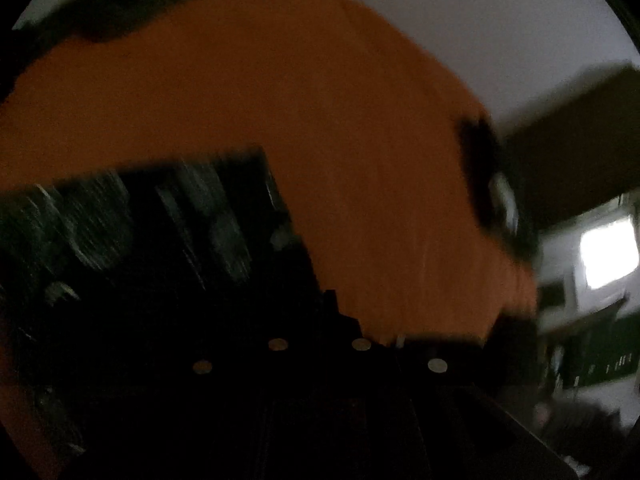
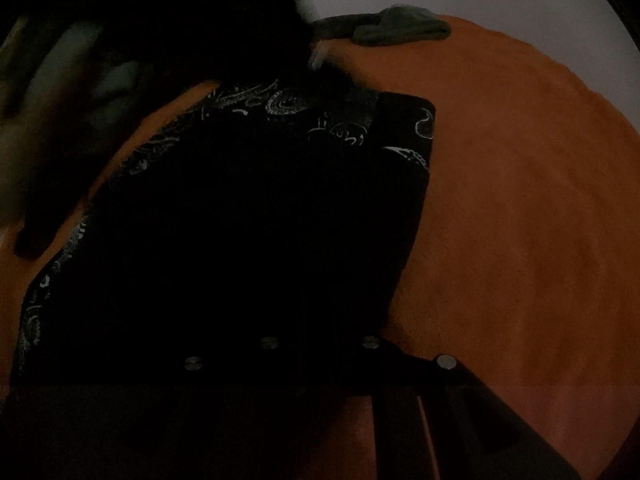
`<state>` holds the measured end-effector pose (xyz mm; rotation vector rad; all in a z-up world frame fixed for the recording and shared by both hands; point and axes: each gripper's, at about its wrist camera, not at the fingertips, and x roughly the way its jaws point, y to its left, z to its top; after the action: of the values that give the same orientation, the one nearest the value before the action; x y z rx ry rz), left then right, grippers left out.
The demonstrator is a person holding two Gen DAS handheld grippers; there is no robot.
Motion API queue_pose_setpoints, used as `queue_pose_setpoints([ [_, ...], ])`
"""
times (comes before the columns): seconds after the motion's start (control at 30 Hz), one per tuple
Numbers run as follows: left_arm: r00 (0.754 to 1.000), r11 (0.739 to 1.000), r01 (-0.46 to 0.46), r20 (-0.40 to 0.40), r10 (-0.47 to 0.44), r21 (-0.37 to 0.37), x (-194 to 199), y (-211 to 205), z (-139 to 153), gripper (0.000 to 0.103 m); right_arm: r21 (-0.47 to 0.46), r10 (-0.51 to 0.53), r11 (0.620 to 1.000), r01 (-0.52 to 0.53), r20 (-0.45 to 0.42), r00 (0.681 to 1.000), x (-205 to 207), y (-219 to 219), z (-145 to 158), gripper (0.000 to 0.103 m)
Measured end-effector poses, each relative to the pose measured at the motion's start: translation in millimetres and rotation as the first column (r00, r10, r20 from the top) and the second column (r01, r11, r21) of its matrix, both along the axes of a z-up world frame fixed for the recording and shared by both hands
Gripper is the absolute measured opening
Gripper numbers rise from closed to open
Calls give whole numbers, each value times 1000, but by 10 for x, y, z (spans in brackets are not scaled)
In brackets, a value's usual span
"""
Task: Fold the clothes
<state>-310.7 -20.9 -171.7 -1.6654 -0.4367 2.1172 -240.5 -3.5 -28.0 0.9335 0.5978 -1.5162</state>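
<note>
Dark garment (image 2: 240,220) edge, orange cloth (image 2: 520,200) beside.

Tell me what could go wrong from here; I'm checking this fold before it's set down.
1. The black paisley garment lies close to the orange blanket's near edge, so it may slide off.
2. The dim, blurred left view makes the grip hard to confirm; a fold may slip.
3. The grey cloth may snag.

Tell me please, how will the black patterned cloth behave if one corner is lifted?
The black patterned cloth looks thin and lies flat on the orange surface, so it would probably droop, not hold shape. It seems light. A folded edge is visible, so lifting one corner may undo that fold.
</note>
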Motion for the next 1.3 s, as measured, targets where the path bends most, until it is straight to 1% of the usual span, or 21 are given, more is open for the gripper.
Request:
queue_pose_setpoints([
  [0.07,999,998,9,42,-7,-55,-18,-3,-241,4,-22,20,1000,-21,-39,999,68,17,26,9],
  [0.13,998,1000,-26,51,26,3,-56,-102,-344,4,-49,63,996,-69,-114,991,188,56,80,9],
  [0.17,996,997,-57,65,54,48,-78,-186,-381,3,-68,87,993,-96,-122,989,212,115,147,9],
  [0.27,996,994,-63,69,57,89,-85,-280,-411,3,-174,87,981,-87,-8,996,113,549,499,11],
  [0.3,997,995,-53,67,47,89,-84,-307,-398,3,-204,88,975,-88,-10,996,91,757,610,13],
  [0.33,997,995,-43,67,37,88,-84,-341,-380,3,-216,97,970,-109,-67,993,143,1008,678,21],
  [0.37,997,996,-36,71,30,87,-90,-343,-358,3,-225,105,965,-133,-129,986,204,1264,741,35],
  [0.4,997,996,-30,75,23,85,-98,-337,-334,3,-220,111,964,-150,-177,978,172,1495,784,41],
  [0.43,997,996,-27,81,20,84,-117,-316,-304,3,-202,122,964,-174,-243,962,153,1751,799,48],
  [0.53,995,995,-23,94,15,93,-162,-120,-283,3,-128,196,957,-262,-383,903,293,2235,723,48],
  [0.6,994,993,-39,110,27,109,-162,-126,-304,3,-96,247,944,-316,-429,869,476,2471,674,52],
  [0.63,992,992,-50,119,36,119,-154,-182,-316,3,-86,276,934,-348,-446,851,568,2565,642,57],
  [0.7,990,991,-65,130,49,121,-158,-196,-326,3,-56,340,909,-413,-475,812,744,2663,539,59],
  [0.77,990,992,-70,130,56,104,-150,-188,-314,3,-13,413,875,-483,-499,762,995,2799,320,59],
  [0.87,991,995,-71,122,62,69,-126,-185,-289,3,26,515,794,-608,-561,648,1354,2888,206,59],
  [0.93,991,997,-65,119,60,45,-123,-159,-272,3,62,573,719,-692,-617,540,1611,2942,78,59],
  [1.03,991,998,-60,124,57,22,-140,-116,-267,3,133,620,599,-790,-701,353,1934,3035,-153,59],
  [1.1,991,998,-57,124,55,11,-148,-91,-264,3,162,606,546,-822,-754,254,2079,3106,-289,59],
  [1.13,991,998,-56,123,55,5,-150,-81,-260,3,167,593,534,-829,-772,227,2123,3122,-335,59],
  [1.23,992,999,-48,120,49,-7,-159,-53,-249,3,163,566,509,-845,-803,186,2195,3100,-411,59],
  [1.3,992,999,-41,118,43,-19,-158,-37,-247,3,155,553,500,-852,-815,176,2230,3047,-410,59],
])
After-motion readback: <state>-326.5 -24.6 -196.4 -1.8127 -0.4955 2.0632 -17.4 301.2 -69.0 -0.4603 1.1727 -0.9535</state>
